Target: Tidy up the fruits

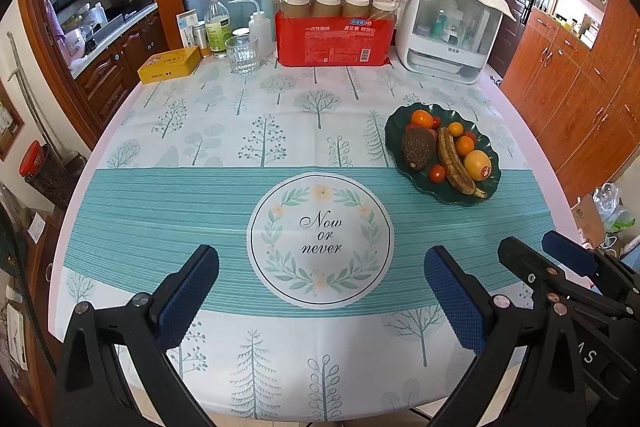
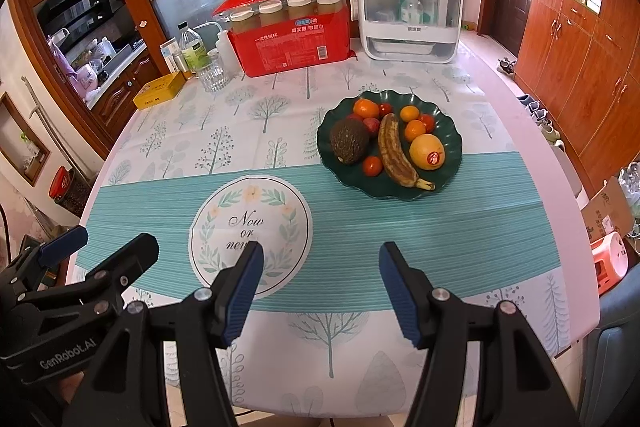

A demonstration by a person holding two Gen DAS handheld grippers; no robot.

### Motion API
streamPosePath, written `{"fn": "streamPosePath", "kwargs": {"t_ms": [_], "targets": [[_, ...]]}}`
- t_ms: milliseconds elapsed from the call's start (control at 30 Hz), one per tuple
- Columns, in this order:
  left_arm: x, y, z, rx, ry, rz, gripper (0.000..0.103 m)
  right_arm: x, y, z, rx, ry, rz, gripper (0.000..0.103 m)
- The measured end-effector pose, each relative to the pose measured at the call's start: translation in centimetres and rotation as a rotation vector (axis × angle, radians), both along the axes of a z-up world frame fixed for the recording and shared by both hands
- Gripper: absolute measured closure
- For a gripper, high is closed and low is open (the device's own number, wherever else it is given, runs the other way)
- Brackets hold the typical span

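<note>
While both tools [image 1: 320, 291] [image 2: 320, 287] hang open and empty at frame bottom, approach the plate [image 2: 448, 163] slowly, taking the banana [image 2: 394, 151] lengthwise.

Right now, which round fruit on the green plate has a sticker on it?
The large yellow-orange citrus at the plate's right side, beside the banana. It carries a round red sticker; the smaller oranges and tomatoes are bare.
</note>
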State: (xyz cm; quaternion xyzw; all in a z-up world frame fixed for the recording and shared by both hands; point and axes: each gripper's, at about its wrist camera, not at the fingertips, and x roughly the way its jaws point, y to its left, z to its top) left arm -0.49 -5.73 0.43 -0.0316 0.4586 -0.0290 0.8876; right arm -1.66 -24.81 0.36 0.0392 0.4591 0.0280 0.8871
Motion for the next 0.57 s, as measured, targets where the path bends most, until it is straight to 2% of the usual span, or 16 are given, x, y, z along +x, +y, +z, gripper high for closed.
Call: {"fn": "streamPosePath", "kwargs": {"t_ms": [567], "targets": [[-0.09,0.68,-0.42,0.001,0.006,0.001,0.001,0.05,0.31,-0.30,-0.001,0.005,-0.001,0.042]]}}
